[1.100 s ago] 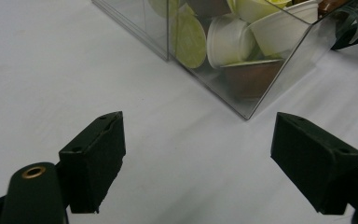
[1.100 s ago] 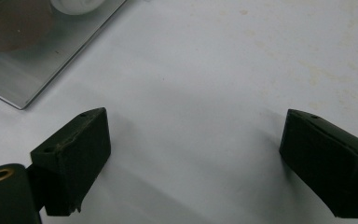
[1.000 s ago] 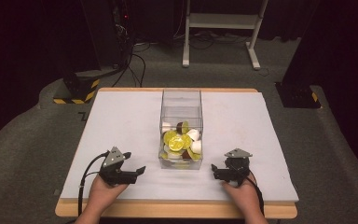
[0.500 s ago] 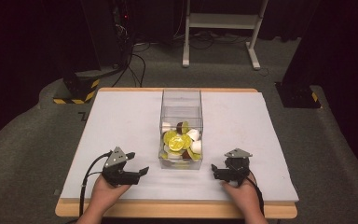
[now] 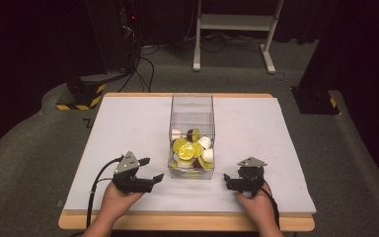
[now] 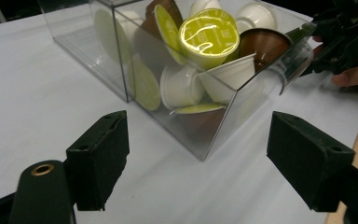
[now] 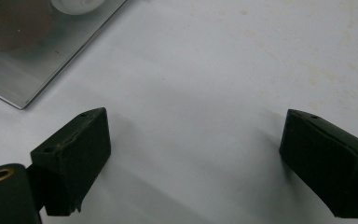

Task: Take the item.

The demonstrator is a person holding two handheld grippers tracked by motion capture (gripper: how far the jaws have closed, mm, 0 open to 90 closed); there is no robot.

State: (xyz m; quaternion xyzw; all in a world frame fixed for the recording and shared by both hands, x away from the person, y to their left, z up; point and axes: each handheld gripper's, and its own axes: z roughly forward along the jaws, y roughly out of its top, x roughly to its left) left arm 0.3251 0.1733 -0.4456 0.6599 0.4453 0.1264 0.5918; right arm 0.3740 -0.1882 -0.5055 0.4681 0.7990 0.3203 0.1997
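Observation:
A clear plastic box (image 5: 191, 113) stands in the middle of the white table mat (image 5: 128, 128). Its near half holds several coffee capsules (image 5: 190, 150), yellow-lidded, white and brown. My left gripper (image 5: 151, 168) rests open near the front edge, left of the box, with its jaws angled toward the box's near corner. In the left gripper view the left gripper (image 6: 200, 163) frames that box corner (image 6: 214, 140), and a yellow foil capsule (image 6: 209, 35) lies on top of the pile. Open with nothing between its jaws, my right gripper (image 5: 227, 181) sits right of the box. The right gripper (image 7: 196, 158) looks down at bare mat, with the box's base (image 7: 23, 70) at upper left.
The mat lies on a wooden table whose edge (image 5: 187, 222) runs along the front. Beyond the table are a white metal stand (image 5: 237, 24), floor cables (image 5: 138, 64) and dark equipment (image 5: 316, 98). A black cable (image 5: 96, 187) trails from the left gripper.
My left gripper has edged slightly toward the box. The right gripper has stayed where it was.

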